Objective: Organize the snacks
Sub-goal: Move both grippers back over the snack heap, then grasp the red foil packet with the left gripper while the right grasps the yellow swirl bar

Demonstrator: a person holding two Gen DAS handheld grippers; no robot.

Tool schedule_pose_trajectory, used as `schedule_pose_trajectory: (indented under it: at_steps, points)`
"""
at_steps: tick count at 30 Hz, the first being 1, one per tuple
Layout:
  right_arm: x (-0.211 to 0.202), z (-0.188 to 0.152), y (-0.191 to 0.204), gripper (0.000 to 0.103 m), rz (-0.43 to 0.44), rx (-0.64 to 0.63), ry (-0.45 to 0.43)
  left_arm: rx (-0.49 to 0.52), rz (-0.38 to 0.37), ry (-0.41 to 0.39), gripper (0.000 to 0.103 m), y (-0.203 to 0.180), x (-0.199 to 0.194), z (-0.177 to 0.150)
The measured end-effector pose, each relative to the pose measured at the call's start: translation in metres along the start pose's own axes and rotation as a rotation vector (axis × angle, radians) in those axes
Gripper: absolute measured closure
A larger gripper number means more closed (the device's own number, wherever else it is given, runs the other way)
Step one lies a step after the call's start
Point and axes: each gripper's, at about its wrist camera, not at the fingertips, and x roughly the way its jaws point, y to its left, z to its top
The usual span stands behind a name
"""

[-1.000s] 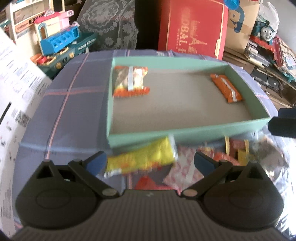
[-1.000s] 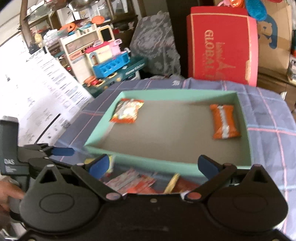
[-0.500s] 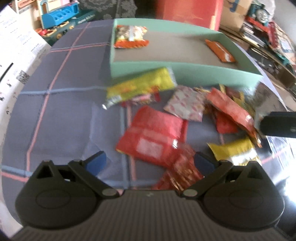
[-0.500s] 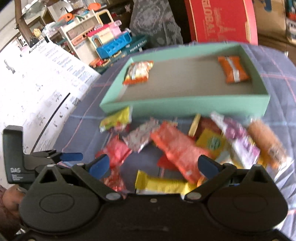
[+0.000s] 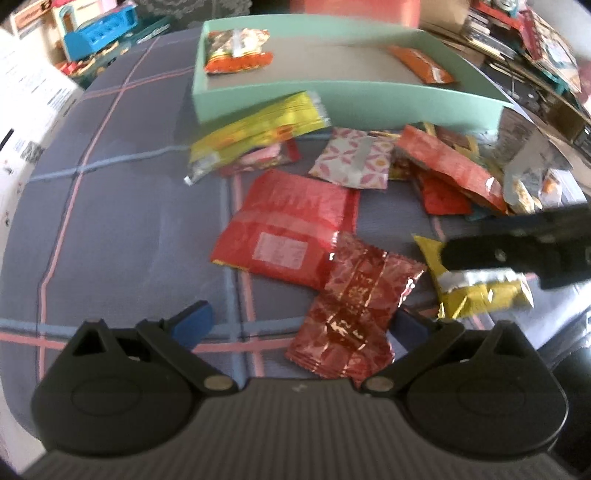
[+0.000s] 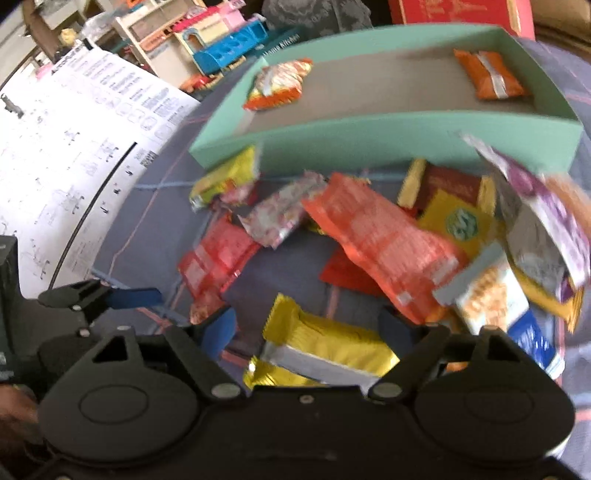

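Observation:
A pile of snack packets lies on the plaid cloth in front of a green box (image 5: pixel 351 99). In the box are two packets, one orange and clear (image 5: pixel 236 51) and one orange (image 5: pixel 421 64). My left gripper (image 5: pixel 299 323) stands open low over a dark red foil packet (image 5: pixel 351 314), which reaches in between its fingers. My right gripper (image 6: pixel 306 326) is closing around a yellow packet (image 6: pixel 325 347); a gap still shows at the left pad. The same box (image 6: pixel 369 136) fills the top of the right wrist view.
A large red packet (image 5: pixel 288 225) and a long yellow one (image 5: pixel 258 133) lie near the left gripper. A white printed sheet (image 6: pixel 74 147) borders the cloth on the left. Toys (image 6: pixel 221 48) and a red carton (image 6: pixel 461 11) stand behind the box.
Both grippers have dropped from the box's front wall down to the snack pile. The right gripper's fingers have narrowed around the yellow packet. The left gripper now has the dark red packet between its fingers.

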Motion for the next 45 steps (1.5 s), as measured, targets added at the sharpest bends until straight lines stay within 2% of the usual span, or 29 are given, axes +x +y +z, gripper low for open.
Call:
schedule_pose_trajectory:
  at_steps: [6, 14, 16, 18, 20, 28, 30, 31, 33, 35, 37, 39, 41, 45]
  points:
    - [-0.009, -0.02, -0.002, 0.018, -0.017, -0.015, 0.025, -0.012, 0.016, -0.004, 0.0, 0.007, 0.0, -0.003]
    - [-0.01, -0.028, 0.029, 0.018, -0.059, -0.181, 0.028, -0.038, 0.021, -0.008, 0.0, 0.012, -0.002, -0.004]
    - [-0.008, -0.032, 0.034, 0.023, -0.086, -0.213, 0.032, -0.055, 0.028, -0.007, 0.0, 0.016, -0.004, -0.005]
    - [-0.005, -0.037, 0.039, 0.038, -0.114, -0.247, 0.038, -0.062, 0.033, -0.005, 0.0, 0.019, -0.005, -0.005]
    - [-0.007, -0.043, 0.041, 0.044, -0.146, -0.279, 0.019, -0.064, 0.039, -0.004, 0.0, 0.019, -0.005, -0.004]
    - [-0.022, -0.052, 0.016, 0.045, -0.122, -0.146, -0.036, 0.017, 0.027, -0.014, 0.0, -0.006, 0.002, 0.004]
    - [-0.022, -0.053, 0.016, 0.044, -0.124, -0.146, -0.042, 0.026, 0.013, -0.013, 0.008, -0.012, 0.004, 0.005]
    - [-0.022, -0.053, 0.017, 0.044, -0.128, -0.151, -0.042, 0.03, 0.006, -0.012, 0.015, -0.015, 0.004, 0.005]
    - [-0.02, -0.053, 0.019, 0.041, -0.133, -0.166, -0.04, 0.055, 0.018, -0.031, 0.03, -0.019, 0.003, 0.003]
    - [-0.017, -0.051, 0.024, 0.04, -0.146, -0.194, -0.036, 0.066, 0.023, -0.043, 0.053, -0.022, 0.0, 0.002]
    - [-0.01, -0.048, 0.03, 0.039, -0.164, -0.236, -0.033, 0.055, 0.009, -0.044, 0.066, -0.021, -0.003, 0.003]
    - [-0.006, -0.047, 0.037, 0.049, -0.187, -0.286, -0.038, 0.038, 0.0, -0.042, 0.067, -0.02, -0.004, 0.002]
    - [-0.005, -0.048, 0.041, 0.052, -0.188, -0.304, -0.042, 0.022, 0.003, -0.048, 0.068, -0.018, -0.008, 0.0]
    - [-0.015, -0.048, 0.031, 0.054, -0.136, -0.221, -0.045, -0.004, -0.016, -0.078, 0.068, -0.01, -0.022, -0.003]
